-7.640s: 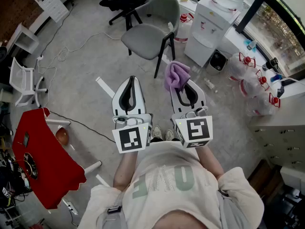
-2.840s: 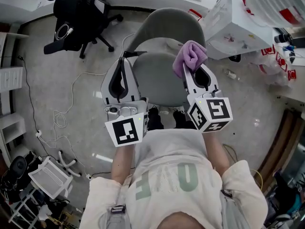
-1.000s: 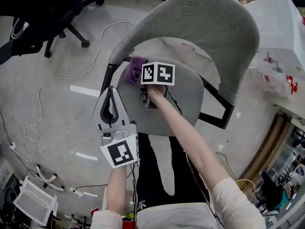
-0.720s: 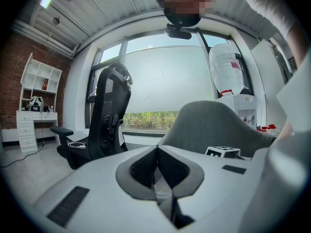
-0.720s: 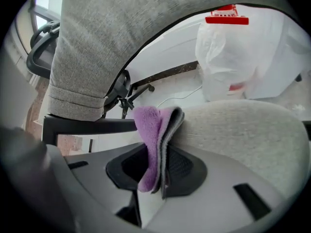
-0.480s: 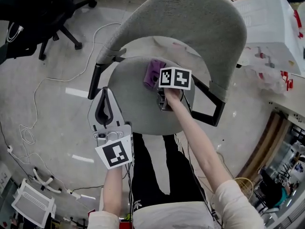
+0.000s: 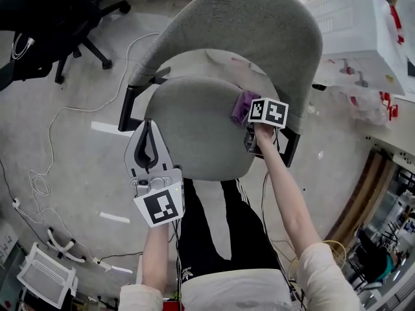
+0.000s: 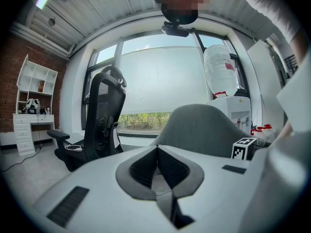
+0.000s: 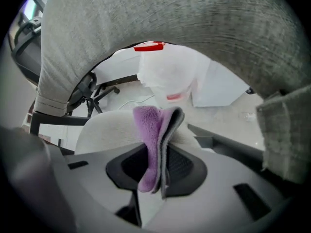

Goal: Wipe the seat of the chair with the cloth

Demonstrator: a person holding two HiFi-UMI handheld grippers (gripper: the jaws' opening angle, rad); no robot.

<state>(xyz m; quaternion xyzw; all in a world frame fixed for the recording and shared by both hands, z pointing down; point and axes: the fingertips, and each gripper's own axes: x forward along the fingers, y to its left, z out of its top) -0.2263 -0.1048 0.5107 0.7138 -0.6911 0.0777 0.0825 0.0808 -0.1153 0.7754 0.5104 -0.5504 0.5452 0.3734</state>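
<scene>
Holding a purple fluffy cloth (image 9: pixel 154 142) between its jaws, the right gripper (image 7: pixel 249 118) reached down to the far right part of the round grey padded seat (image 7: pixel 194 128) of the grey chair. In the right gripper view the two jaws of this gripper (image 9: pixel 158 176) were closed narrowly on the folded cloth, and the upper part of the cloth stood out beyond the jaw tips. In the head view the cloth (image 7: pixel 244 105) lay at the right rear edge of the seat, just under the curved grey backrest (image 7: pixel 246 31) and just beside the marker cube on the gripper. The cloth seemed to lie against the seat surface, but real contact could not be confirmed.

The left gripper (image 7: pixel 148 127) was at the left front edge of the seat, well apart from the cloth. In the left gripper view its jaws (image 8: pixel 157 150) were together at the tips and held nothing between them.

A black office chair (image 7: pixel 39 11) stood on the grey floor to the left, a white cable (image 7: pixel 65 128) lay on the floor near it, and a white water dispenser (image 7: pixel 363 18) stood to the right behind the backrest.
</scene>
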